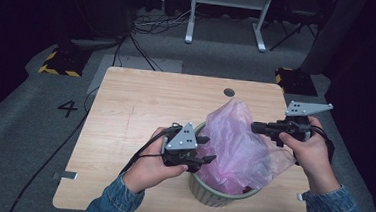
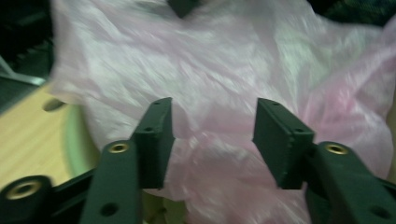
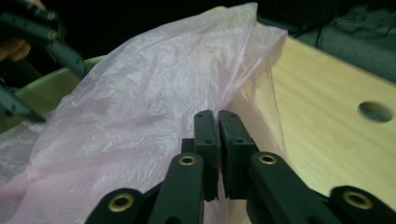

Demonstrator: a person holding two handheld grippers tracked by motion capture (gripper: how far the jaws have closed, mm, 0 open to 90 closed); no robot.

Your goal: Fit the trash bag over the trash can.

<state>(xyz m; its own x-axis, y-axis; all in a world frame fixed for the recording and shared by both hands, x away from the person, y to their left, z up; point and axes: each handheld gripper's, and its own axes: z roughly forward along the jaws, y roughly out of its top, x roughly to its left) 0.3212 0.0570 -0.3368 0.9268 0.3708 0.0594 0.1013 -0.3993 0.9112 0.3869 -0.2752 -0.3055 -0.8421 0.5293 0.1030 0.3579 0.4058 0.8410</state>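
A thin pink plastic bag (image 1: 239, 139) sits in a pale green round bin (image 1: 215, 194) near the table's front edge, and its top stands up crumpled. My right gripper (image 1: 253, 126) is shut on the bag's upper right edge; in the right gripper view the jaws (image 3: 218, 114) pinch the film (image 3: 154, 102) above the bin rim (image 3: 46, 88). My left gripper (image 1: 210, 148) is open at the bin's left rim, against the bag. In the left gripper view its jaws (image 2: 215, 121) stand wide apart with the bag (image 2: 210, 56) just beyond them and the rim (image 2: 74, 140) to the left.
The wooden table (image 1: 140, 107) has a round hole (image 1: 229, 92) near its far edge. A white frame (image 1: 227, 18) and cables stand on the floor behind. Yellow-black striped blocks (image 1: 61, 62) lie at the far corners. Both cables trail off the front.
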